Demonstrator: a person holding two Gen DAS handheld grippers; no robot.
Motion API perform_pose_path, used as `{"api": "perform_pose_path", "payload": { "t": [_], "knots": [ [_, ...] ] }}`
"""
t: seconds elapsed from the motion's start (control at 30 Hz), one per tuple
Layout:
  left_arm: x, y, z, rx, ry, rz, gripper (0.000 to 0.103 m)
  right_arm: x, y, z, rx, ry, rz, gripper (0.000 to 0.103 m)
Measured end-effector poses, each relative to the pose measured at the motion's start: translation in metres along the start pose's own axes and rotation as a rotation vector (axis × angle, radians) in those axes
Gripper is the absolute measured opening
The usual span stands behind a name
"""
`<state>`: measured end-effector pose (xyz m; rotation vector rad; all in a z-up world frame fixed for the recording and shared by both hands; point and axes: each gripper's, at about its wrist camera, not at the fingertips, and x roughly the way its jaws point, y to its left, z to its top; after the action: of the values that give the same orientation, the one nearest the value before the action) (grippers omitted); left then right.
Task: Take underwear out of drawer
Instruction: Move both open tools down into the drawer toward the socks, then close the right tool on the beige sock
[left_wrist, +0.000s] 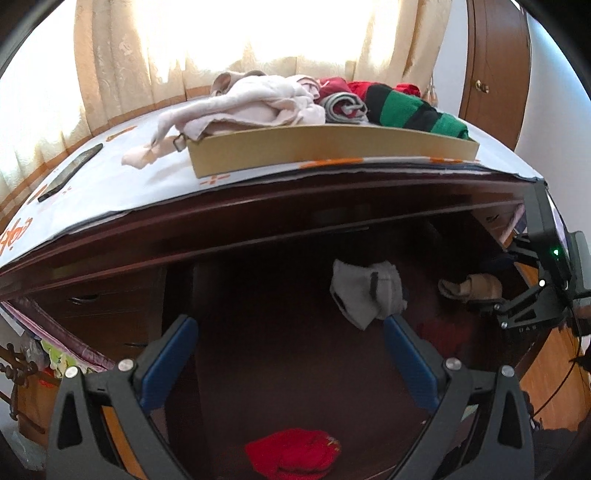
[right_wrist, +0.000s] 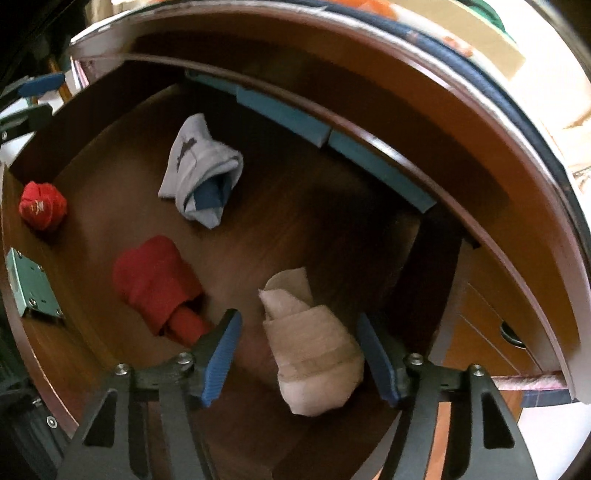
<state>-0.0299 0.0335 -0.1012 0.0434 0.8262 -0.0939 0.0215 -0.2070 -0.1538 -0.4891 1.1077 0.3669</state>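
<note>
The wooden drawer (right_wrist: 280, 236) stands pulled out from under the cloth-covered top (left_wrist: 122, 173), and both claws hang over its open well, pointing down into it.

On top, beyond the left claw, sits a shallow cardboard tray (left_wrist: 332, 149) heaped with folded clothes: a pale pink bundle (left_wrist: 251, 107) spilling over its left end and a green-and-black striped roll (left_wrist: 413, 107) at its right. A dark phone (left_wrist: 70, 171) lies on the cloth well off to the left.

The right claw (right_wrist: 297, 338) has its blue pads on either side of a beige rolled pair of underwear (right_wrist: 314, 347) on the drawer floor. The roll lies between the jaws, nearer the right-hand pad; a gap shows on the left side, and I cannot tell whether the right pad touches the cloth. The jaws stand at a middling width and do not squeeze anything.

Just left of that claw lies a red roll (right_wrist: 155, 284), its tail end close to the left pad. Farther ahead is a grey-and-blue roll (right_wrist: 201, 173), and at the far left corner a small red bundle (right_wrist: 42, 206).

The left claw (left_wrist: 288, 330) is spread wide and empty. The grey-and-blue roll lies just ahead of its right-hand pad, apart from it, and the small red bundle sits below, between its arms.
</note>
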Motion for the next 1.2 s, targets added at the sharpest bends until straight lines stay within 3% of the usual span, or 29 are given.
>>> {"api": "perform_pose_path", "payload": {
  "t": [0.17, 0.33, 0.4, 0.57, 0.63, 0.77, 1.0, 1.2],
  "knots": [
    [0.001, 0.009, -0.001, 0.021, 0.042, -0.006, 0.102, 0.011, 0.003, 0.002, -0.012, 0.045, 0.003, 0.059],
    [0.008, 0.004, -0.008, 0.110, 0.113, -0.013, 0.102, 0.019, 0.009, 0.007, -0.041, 0.078, -0.025, 0.058],
    [0.008, 0.003, -0.010, 0.130, 0.127, -0.016, 0.102, 0.023, 0.011, 0.008, -0.052, 0.086, -0.032, 0.053],
    [0.010, 0.001, -0.015, 0.142, 0.186, -0.069, 0.102, 0.032, 0.014, 0.012, -0.072, 0.102, -0.042, 0.049],
    [0.011, 0.003, -0.017, 0.134, 0.223, -0.121, 0.102, 0.035, 0.017, 0.014, -0.082, 0.109, -0.052, 0.049],
    [0.019, 0.001, -0.019, 0.171, 0.325, -0.142, 0.102, 0.039, 0.021, 0.016, -0.084, 0.110, -0.056, 0.049],
    [0.032, 0.003, -0.012, 0.126, 0.507, -0.250, 0.102, 0.045, 0.023, 0.013, -0.091, 0.118, -0.067, 0.049],
    [0.042, 0.007, -0.011, 0.081, 0.613, -0.226, 0.101, 0.032, 0.018, 0.012, -0.072, 0.095, -0.038, 0.050]
  ]
}}
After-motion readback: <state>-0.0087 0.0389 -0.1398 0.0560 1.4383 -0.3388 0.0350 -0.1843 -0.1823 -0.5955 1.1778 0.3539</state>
